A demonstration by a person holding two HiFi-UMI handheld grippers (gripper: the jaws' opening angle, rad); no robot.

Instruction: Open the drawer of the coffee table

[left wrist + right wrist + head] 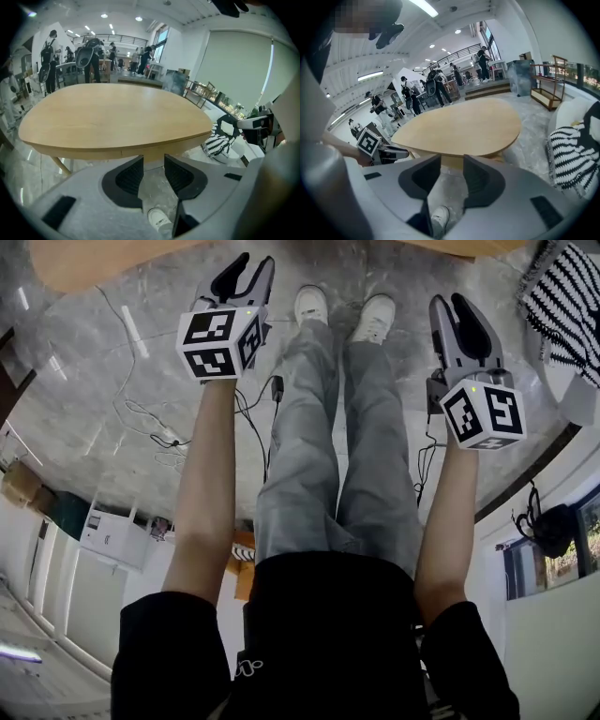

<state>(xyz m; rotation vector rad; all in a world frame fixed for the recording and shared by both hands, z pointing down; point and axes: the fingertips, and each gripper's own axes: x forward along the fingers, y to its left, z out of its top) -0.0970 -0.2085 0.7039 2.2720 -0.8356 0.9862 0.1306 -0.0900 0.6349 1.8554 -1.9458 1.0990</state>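
Observation:
The coffee table (117, 117) has a rounded light-wood top and stands just ahead of both grippers. A thin vertical seam marks its drawer front (164, 151) in the apron under the near edge. In the head view only the table's edge (94, 263) shows at the top. My left gripper (253, 263) (153, 159) points down at the floor in front of the table, jaws open, nothing between them. My right gripper (448, 301) (452, 159) hangs to its right, also open and empty. From the right gripper view the table (459, 126) lies ahead.
I stand on a grey marble floor, my white shoes (342, 310) between the grippers. A black-and-white striped cushion (567, 296) (574, 159) lies at the right. Cables (150, 418) trail over the floor at the left. Several people (89, 56) stand far behind the table.

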